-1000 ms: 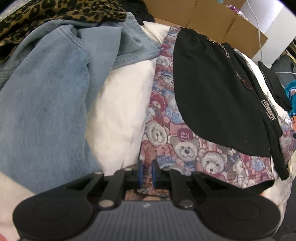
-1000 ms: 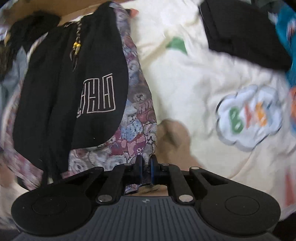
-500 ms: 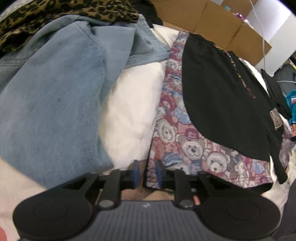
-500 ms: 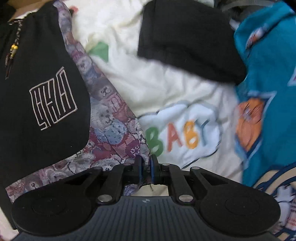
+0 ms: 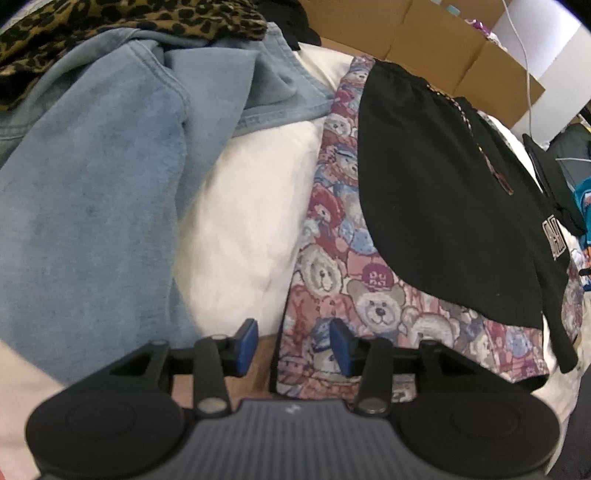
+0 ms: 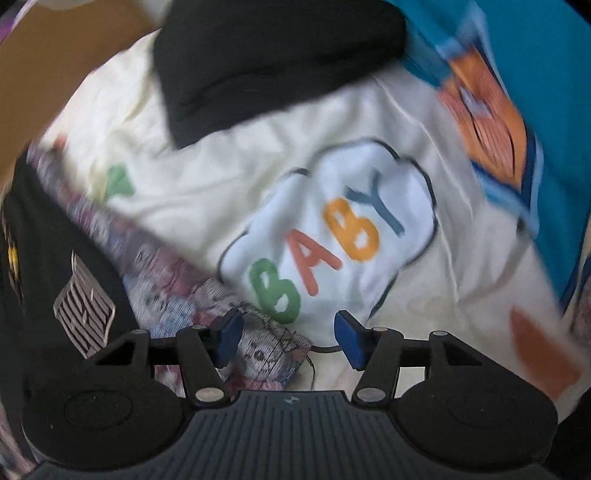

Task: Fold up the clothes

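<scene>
A teddy-bear print garment point(image 5: 332, 266) lies spread on the white bedding point(image 5: 251, 206), with a black garment point(image 5: 443, 206) on top of it. My left gripper point(image 5: 293, 345) hangs over its near left corner. Its jaws are opening, and the fabric edge lies between the pads, loose and near the right one. In the right wrist view the other corner of the teddy-bear garment point(image 6: 177, 291) lies flat between the opening jaws of my right gripper point(image 6: 290, 338), close to the left pad and not pinched. The black garment point(image 6: 40, 258) shows a white logo patch.
A blue denim piece point(image 5: 92, 184) and a leopard-print cloth point(image 5: 110, 26) are piled to the left. Cardboard boxes point(image 5: 443, 48) stand behind. On the right lie a cream blanket with a BABY cloud point(image 6: 332, 240), a folded black garment point(image 6: 266, 55) and a teal garment point(image 6: 535, 110).
Both grippers were shut on corners of the teddy-bear garment and have opened, letting it go. The right gripper carried its corner rightward over the BABY blanket and rolled; the left stayed put.
</scene>
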Demonstrator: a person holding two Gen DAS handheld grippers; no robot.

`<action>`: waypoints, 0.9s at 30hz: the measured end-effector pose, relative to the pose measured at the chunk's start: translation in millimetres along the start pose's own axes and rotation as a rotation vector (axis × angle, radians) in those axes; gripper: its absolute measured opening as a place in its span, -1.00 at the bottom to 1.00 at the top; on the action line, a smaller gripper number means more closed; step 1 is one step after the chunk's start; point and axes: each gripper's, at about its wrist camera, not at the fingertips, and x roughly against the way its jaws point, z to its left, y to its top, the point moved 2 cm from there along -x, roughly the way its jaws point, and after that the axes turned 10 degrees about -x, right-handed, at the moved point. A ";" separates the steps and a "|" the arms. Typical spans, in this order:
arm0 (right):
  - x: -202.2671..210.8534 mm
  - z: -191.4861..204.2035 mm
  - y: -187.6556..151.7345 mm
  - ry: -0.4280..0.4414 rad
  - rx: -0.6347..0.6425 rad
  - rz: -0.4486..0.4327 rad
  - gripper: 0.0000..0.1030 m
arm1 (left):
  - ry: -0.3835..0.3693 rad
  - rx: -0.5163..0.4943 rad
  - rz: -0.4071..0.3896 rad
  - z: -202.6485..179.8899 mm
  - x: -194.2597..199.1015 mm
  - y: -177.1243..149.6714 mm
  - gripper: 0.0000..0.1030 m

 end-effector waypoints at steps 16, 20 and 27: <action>-6.4 -4.0 -39.8 -0.031 0.064 0.045 -0.82 | -0.002 0.036 -0.006 6.9 8.7 -6.6 -0.03; 9.6 0.9 -43.0 -0.100 0.097 0.016 -0.42 | 0.006 0.001 0.008 3.5 -2.5 -4.9 0.00; 56.2 21.6 -50.2 -0.010 0.114 -0.068 -0.24 | 0.024 -0.019 0.009 2.0 -11.1 -6.5 -0.31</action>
